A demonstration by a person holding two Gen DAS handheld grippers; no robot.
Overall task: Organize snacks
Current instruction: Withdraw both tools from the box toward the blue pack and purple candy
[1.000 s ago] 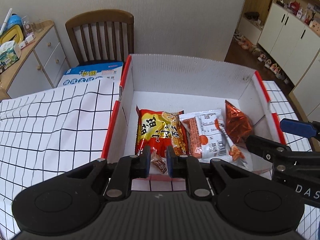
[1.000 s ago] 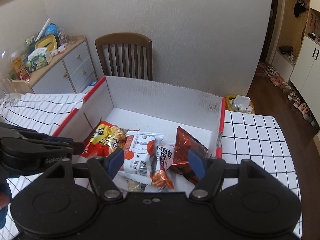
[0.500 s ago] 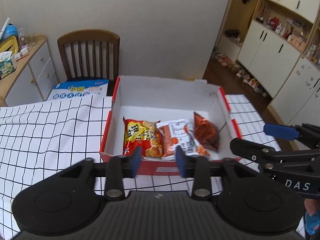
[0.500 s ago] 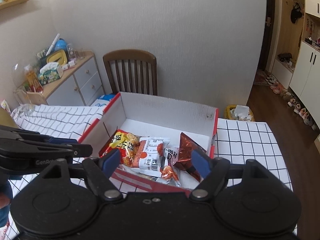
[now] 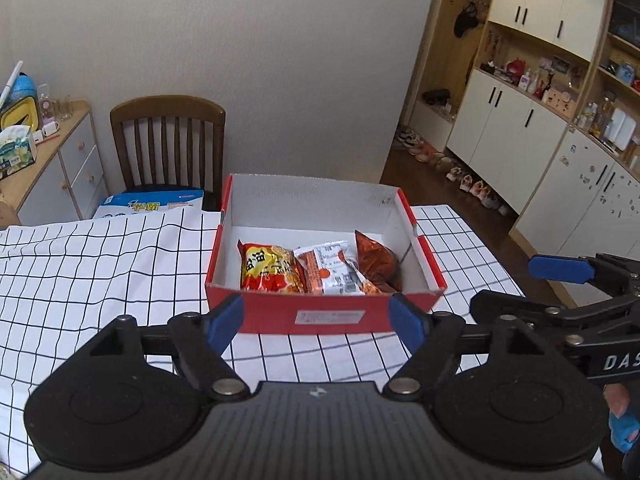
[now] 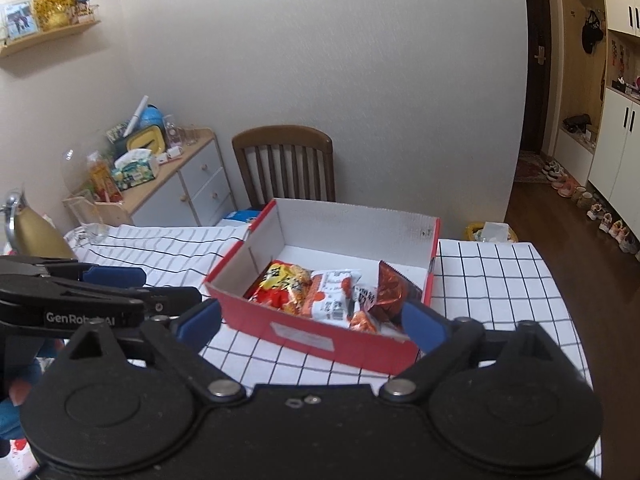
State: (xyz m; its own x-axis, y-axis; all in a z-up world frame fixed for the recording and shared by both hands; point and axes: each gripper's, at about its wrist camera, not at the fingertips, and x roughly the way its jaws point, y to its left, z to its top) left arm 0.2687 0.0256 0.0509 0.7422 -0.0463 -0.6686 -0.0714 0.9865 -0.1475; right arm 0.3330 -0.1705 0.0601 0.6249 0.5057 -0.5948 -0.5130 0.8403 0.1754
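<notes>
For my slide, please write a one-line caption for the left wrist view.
Left gripper, jaws opening and empty, before a red box holding snack packets on a checked tablecloth.

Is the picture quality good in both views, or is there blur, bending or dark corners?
Left wrist view: sharp on the snack box; fisheye bends the cupboards at right; the corners go black. Right wrist view: equally sharp, the wall edges curve, and the doorway at right is dim. No strong glare in either.

left tool [image 5: 318, 318]: black, blue pads | right tool [image 6: 312, 320]: black, blue pads, silver screws
</notes>
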